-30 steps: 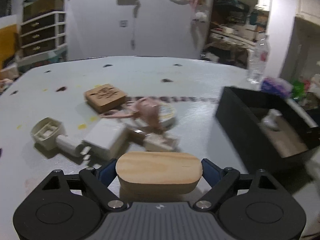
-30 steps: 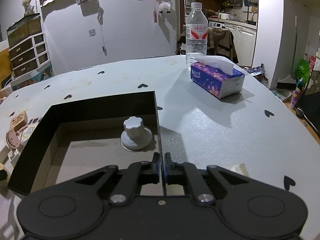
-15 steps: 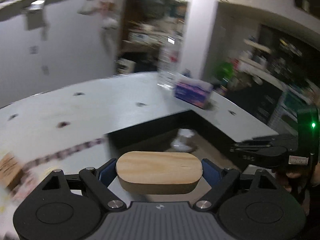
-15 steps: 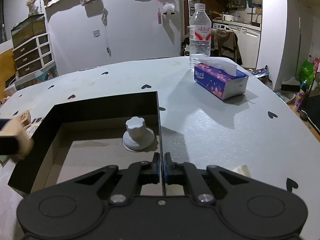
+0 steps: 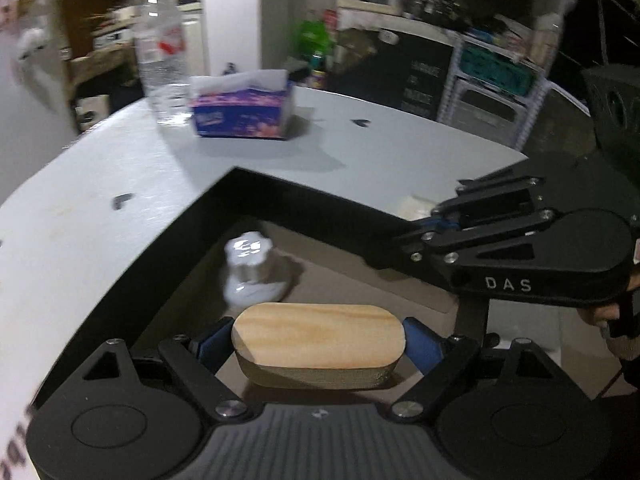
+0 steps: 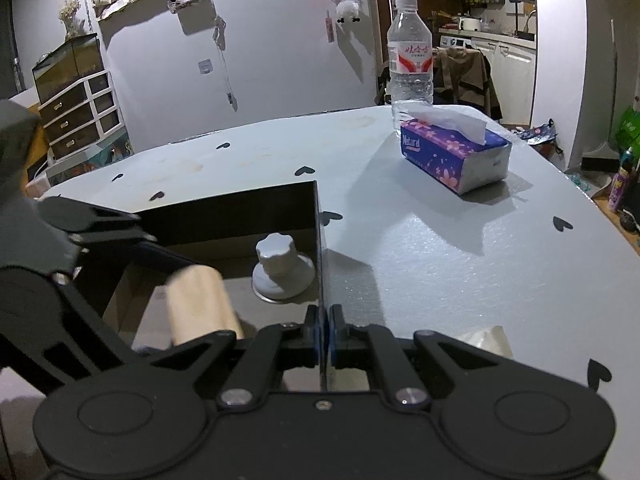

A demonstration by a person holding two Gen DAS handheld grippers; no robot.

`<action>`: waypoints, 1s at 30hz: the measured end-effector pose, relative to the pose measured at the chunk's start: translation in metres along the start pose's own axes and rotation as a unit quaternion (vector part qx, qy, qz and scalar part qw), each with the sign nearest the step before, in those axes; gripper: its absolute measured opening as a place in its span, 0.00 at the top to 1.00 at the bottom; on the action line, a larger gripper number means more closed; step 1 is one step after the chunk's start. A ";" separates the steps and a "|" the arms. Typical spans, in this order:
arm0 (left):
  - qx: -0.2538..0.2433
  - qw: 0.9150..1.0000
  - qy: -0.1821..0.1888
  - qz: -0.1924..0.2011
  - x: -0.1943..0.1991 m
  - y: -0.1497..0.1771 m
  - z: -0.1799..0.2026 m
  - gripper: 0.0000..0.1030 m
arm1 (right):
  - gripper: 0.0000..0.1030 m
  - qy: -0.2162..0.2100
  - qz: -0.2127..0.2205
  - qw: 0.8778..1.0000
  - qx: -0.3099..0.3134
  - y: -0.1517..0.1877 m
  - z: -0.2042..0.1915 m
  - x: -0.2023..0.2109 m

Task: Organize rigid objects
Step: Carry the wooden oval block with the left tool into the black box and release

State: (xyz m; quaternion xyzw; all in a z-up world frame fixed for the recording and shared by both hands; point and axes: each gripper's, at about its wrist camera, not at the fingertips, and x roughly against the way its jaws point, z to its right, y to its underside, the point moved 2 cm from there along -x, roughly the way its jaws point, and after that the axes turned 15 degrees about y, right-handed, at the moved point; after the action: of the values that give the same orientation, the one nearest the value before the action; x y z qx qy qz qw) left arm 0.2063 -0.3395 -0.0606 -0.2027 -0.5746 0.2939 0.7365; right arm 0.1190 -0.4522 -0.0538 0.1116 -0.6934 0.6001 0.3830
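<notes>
My left gripper [image 5: 319, 336] clamps the wooden block [image 5: 319, 334] over the black box [image 5: 308, 200]; right gripper [image 6: 324, 330] pinches the box wall. White knob [image 6: 276, 254] ahead; only the right view shows it sharply.

The black box [image 5: 280, 196] is viewed closely from opposite sides by both wrist cameras; its white knob [image 6: 276, 254] is shared.
</notes>
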 end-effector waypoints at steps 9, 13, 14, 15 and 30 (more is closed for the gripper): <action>-0.036 0.997 0.060 0.011 -0.014 -0.012 0.001 0.12 | 0.94 -0.006 -0.006 1.000 -0.012 -0.001 0.000 -0.002; -0.014 0.999 0.044 0.006 -0.016 -0.014 -0.004 0.00 | 0.94 -0.006 -0.007 1.000 -0.013 -0.002 0.000 -0.003; -0.017 0.999 0.043 0.007 -0.014 -0.013 -0.003 0.00 | 0.94 -0.005 -0.007 1.000 -0.012 -0.002 0.000 -0.003; -0.016 0.999 0.041 0.007 -0.013 -0.012 -0.003 0.00 | 0.94 -0.005 -0.007 1.000 -0.013 -0.002 0.000 -0.003; 0.002 0.999 0.015 0.031 0.024 -0.003 0.013 0.00 | 0.94 -0.008 -0.009 1.000 -0.018 -0.003 0.002 -0.004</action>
State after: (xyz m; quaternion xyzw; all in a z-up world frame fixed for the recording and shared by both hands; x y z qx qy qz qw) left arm 0.1982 -0.3262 -0.0378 -0.2231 -0.5562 0.3151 0.7359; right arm 0.1227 -0.4558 -0.0546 0.1163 -0.7061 0.5831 0.3846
